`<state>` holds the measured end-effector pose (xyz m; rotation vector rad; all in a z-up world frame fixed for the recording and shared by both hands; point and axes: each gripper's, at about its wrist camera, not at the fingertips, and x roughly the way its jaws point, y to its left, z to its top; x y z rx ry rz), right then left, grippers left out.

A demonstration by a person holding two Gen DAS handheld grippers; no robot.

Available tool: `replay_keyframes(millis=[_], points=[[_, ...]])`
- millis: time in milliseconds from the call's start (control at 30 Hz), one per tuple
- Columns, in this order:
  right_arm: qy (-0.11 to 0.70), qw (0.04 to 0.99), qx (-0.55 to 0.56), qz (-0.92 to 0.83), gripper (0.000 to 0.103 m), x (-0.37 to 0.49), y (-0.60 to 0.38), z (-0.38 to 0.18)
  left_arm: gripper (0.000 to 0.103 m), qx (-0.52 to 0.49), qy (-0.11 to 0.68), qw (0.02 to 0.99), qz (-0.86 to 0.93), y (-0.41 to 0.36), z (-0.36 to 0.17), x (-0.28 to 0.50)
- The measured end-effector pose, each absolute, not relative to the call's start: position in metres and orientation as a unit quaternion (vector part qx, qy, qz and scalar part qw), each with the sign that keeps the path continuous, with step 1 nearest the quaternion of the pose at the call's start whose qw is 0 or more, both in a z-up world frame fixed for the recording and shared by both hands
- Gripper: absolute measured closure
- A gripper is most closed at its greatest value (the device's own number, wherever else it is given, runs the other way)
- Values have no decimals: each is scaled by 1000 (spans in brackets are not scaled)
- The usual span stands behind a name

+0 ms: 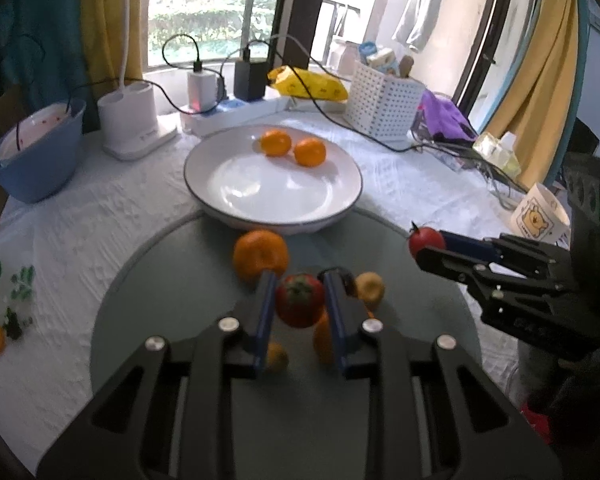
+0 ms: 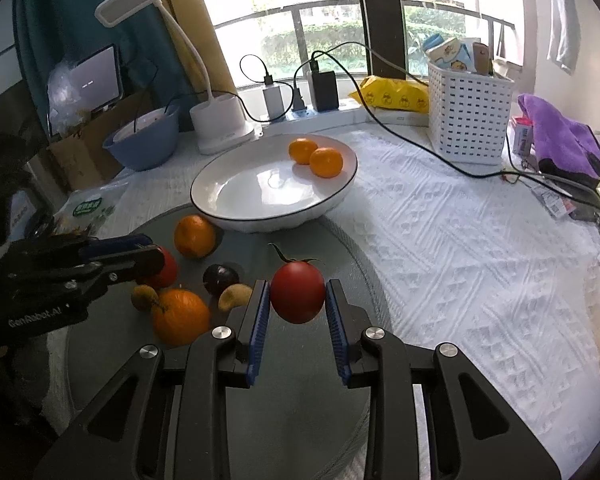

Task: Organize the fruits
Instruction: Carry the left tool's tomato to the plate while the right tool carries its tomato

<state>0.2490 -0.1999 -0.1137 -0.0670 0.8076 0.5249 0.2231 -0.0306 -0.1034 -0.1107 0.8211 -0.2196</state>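
Note:
My left gripper (image 1: pixel 300 298) is shut on a red tomato (image 1: pixel 299 305) just above the grey glass turntable (image 1: pixel 160 300). My right gripper (image 2: pixel 297 298) is shut on another red tomato (image 2: pixel 297 296) and holds it above the turntable (image 2: pixel 340 248); it also shows at the right of the left wrist view (image 1: pixel 426 246). A white plate (image 1: pixel 272 196) beyond holds two oranges (image 1: pixel 292 148). Loose on the turntable lie two oranges (image 2: pixel 194 236) (image 2: pixel 180 316), a dark plum (image 2: pixel 220 278) and small yellow fruits (image 2: pixel 236 296).
A blue bowl (image 1: pixel 32 152), a white lamp base (image 1: pixel 132 124), a power strip with chargers (image 1: pixel 228 108), a yellow bag (image 1: pixel 308 82) and a white perforated basket (image 1: pixel 384 100) stand behind the plate. Cables cross the white cloth. A mug (image 1: pixel 540 212) stands at right.

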Motion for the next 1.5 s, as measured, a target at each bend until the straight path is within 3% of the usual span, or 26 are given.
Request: replay_keyframes(millis=[567, 1500], points=[[366, 891, -44, 265, 72, 283, -183, -93, 77, -55, 370, 922, -98, -10, -80, 251], [390, 871, -49, 294, 72, 330, -143, -114, 76, -56, 386, 916, -89, 8, -106, 318]])
